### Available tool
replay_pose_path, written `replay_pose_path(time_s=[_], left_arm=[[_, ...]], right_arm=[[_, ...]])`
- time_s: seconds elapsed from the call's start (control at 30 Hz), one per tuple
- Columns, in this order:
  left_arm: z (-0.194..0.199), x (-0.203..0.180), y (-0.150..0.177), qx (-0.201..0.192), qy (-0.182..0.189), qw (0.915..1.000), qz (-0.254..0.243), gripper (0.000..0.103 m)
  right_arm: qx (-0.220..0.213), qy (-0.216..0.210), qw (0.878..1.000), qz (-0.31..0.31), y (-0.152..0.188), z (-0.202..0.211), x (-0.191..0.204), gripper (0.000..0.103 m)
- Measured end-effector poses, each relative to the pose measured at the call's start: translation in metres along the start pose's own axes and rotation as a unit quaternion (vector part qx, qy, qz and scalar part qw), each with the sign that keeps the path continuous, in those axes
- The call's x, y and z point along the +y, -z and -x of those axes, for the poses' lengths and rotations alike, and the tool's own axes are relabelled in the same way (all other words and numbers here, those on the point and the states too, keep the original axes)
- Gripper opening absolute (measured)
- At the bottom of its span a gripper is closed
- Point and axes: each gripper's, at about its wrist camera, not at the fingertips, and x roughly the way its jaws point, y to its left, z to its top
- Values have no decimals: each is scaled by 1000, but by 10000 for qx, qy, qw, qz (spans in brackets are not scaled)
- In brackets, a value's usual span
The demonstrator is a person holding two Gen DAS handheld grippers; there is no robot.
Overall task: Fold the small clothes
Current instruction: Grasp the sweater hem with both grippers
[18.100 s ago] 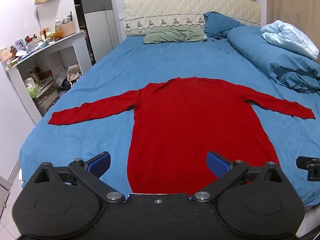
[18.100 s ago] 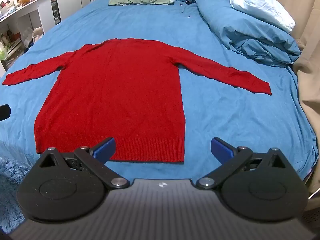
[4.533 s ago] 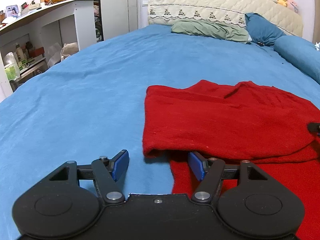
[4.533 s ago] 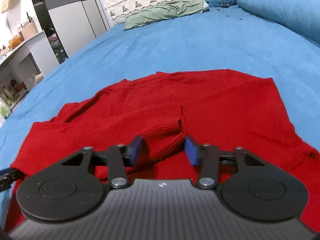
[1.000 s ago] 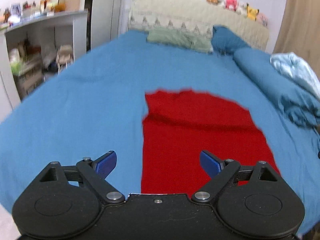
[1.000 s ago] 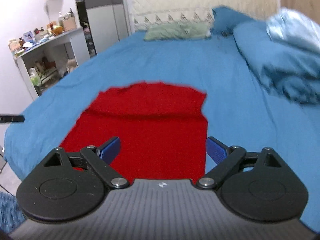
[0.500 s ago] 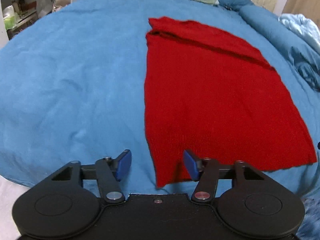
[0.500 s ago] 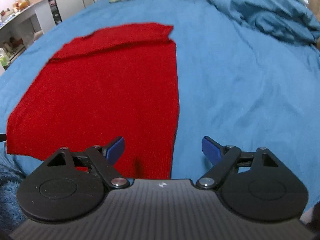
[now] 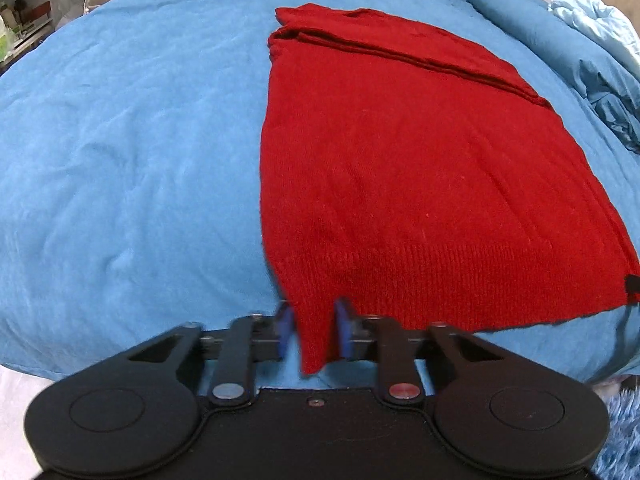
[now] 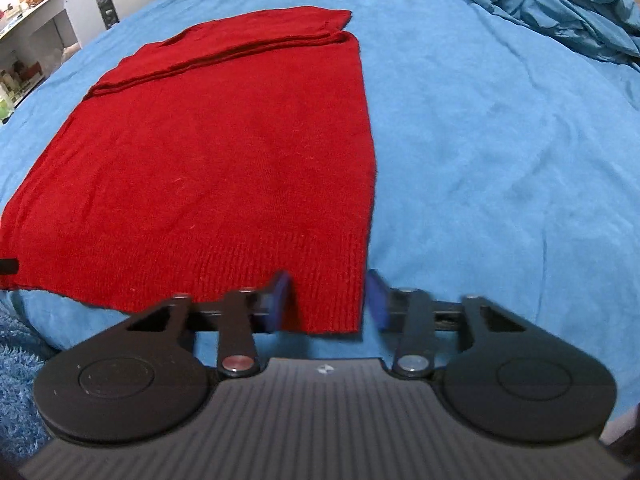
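A red knit sweater lies flat on the blue bed, sleeves folded in across its far end; it also shows in the right wrist view. My left gripper straddles the hem's near left corner, its blue pads close on either side of the cloth with small gaps. My right gripper straddles the hem's near right corner, jaws partly closed with a clear gap on the right side. Both sets of fingers are motion-blurred.
The blue bedsheet surrounds the sweater. A bunched blue duvet lies at the far right. A white desk with clutter stands left of the bed. A blue shaggy rug lies below the bed's near edge.
Both grippers have dropped to the hem corners and narrowed their jaws around the cloth, the left more than the right.
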Motion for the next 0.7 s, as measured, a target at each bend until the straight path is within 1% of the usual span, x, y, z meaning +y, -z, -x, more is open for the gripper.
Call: replay_pose_path(time_s=[0.03, 0.1, 0.17, 0.27, 0.4, 0.53, 0.63, 0.7], left_arm=[[1, -1, -1, 32, -8, 10000, 14, 7], [2, -4, -1, 47, -56, 10000, 3, 5], [6, -5, -2, 44, -98, 9999, 1, 5], [22, -5, -6, -78, -111, 9999, 48, 4], [55, -8, -26, -523, 11, 9986, 80, 4], [89, -12, -66, -1168, 157, 9928, 192, 4], [105, -15, -109, -1621, 304, 9858, 300, 4], [109, -17, -140, -1867, 349, 9813, 312, 4]], right_arm=[[1, -22, 10000, 15, -1, 0, 0, 36], [10, -67, 10000, 21, -4, 0, 1, 28], [5, -92, 10000, 4, -8, 1, 1, 22], [-36, -221, 9997, -127, -13, 11, -3, 21], [-296, -640, 9965, -456, -34, 40, -12, 21], [-751, -984, 9912, -473, -70, 72, -14, 20], [-1175, -1196, 9850, -408, -109, 90, -12, 20], [-1426, -1306, 9802, -426, -143, 95, -11, 20]])
